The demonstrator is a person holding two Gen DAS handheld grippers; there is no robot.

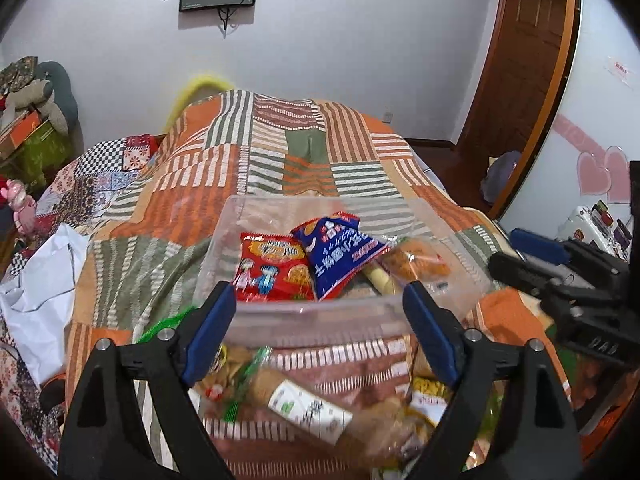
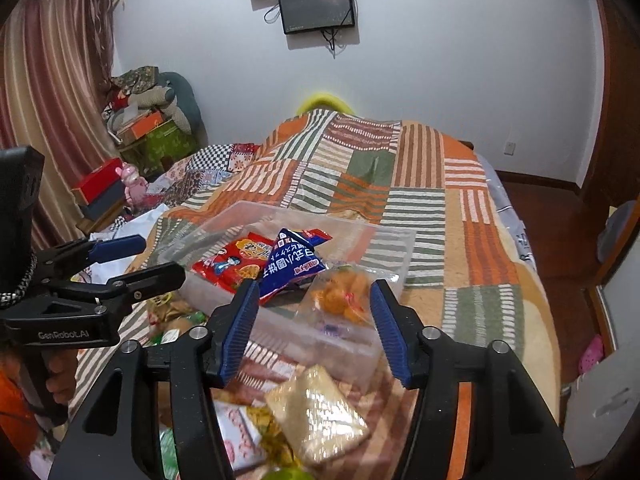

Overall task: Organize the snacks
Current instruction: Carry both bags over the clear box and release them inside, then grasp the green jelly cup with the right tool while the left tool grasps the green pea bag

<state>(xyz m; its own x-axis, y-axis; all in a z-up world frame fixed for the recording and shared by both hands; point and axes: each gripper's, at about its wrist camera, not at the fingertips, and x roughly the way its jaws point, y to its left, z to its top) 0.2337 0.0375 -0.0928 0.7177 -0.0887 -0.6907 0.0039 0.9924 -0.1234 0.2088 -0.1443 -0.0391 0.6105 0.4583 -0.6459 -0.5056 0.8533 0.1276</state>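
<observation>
Right claw [image 2: 314,320] open above clear bin [image 2: 400,258]; red packet [image 2: 230,262], blue packet [image 2: 290,266] inside.

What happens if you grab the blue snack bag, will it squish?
Probably. The blue snack bag looks puffy and thin, so it would likely crumple and crackle. It seems light, leaning loosely on the red packet in the clear box. Its shiny film might slip between the fingers.

- Bedspread [image 1: 304,160]: orange, green, white striped patchwork.
- Container [image 1: 320,312]: clear.
- Snack packets: one red [image 1: 272,268], one blue [image 1: 340,256].
- Finger pads [image 2: 236,332]: blue.
</observation>
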